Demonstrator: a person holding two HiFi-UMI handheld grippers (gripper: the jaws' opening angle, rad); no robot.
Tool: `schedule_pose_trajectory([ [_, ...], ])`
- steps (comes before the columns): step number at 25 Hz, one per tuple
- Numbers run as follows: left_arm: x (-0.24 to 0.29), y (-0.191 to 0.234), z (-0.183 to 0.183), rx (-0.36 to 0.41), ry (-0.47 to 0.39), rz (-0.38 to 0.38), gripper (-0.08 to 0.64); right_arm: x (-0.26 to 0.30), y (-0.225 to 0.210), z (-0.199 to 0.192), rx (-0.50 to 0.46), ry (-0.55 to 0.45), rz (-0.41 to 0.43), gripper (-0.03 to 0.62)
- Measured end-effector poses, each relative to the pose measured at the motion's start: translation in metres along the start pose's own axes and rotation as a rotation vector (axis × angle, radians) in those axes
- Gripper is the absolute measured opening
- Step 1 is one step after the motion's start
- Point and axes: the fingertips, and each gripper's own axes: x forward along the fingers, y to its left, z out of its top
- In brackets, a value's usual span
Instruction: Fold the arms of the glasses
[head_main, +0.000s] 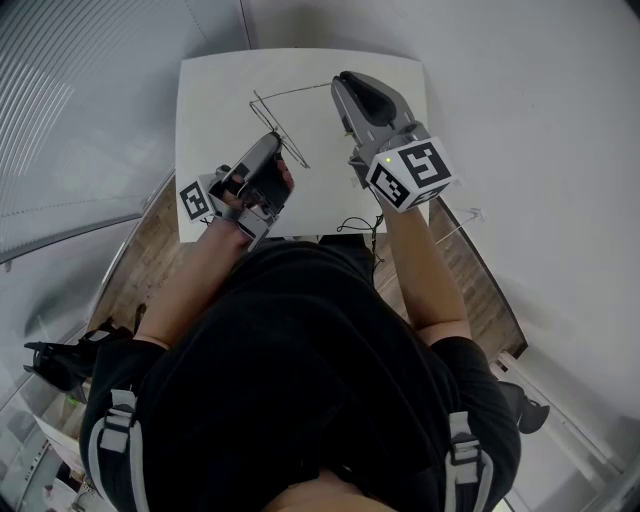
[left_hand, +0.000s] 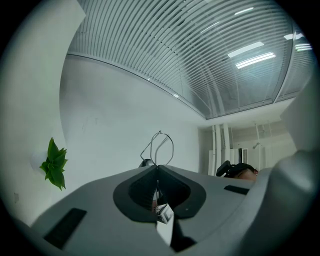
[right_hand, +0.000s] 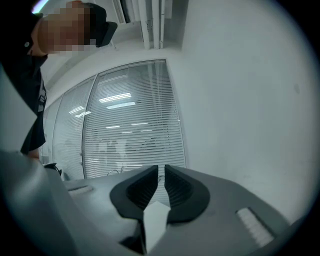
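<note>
Presently: one pair of wire glasses (left_hand: 160, 132), held over one white surface (head_main: 210, 110); two grippers. Left gripper (head_main: 275, 140), at the frame's 6 o'clock, fingers pinching its wire; right gripper (head_main: 342, 85), at 2 o'clock, fingers pinching an arm tip. Left gripper view alone shows one green plant (left_hand: 55, 164).

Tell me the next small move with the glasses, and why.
Probably swing the right gripper toward the left gripper, folding the arm inward. The left jaws are shut on the wire frame of the glasses; the right jaws, nearly together, seem to pinch the tip of an arm that stands out unfolded.
</note>
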Motion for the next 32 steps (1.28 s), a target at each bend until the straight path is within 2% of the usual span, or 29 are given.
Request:
schedule_pose_trajectory([
  [14, 0.005, -0.003, 0.017, 0.052, -0.040, 0.019, 0.014, -0.001, 0.015, 0.003, -0.007, 0.001, 0.022, 0.028],
  [32, 0.002, 0.003, 0.029, 0.083, -0.102, 0.039, 0.014, -0.008, 0.040, -0.006, -0.007, 0.010, 0.065, 0.020],
])
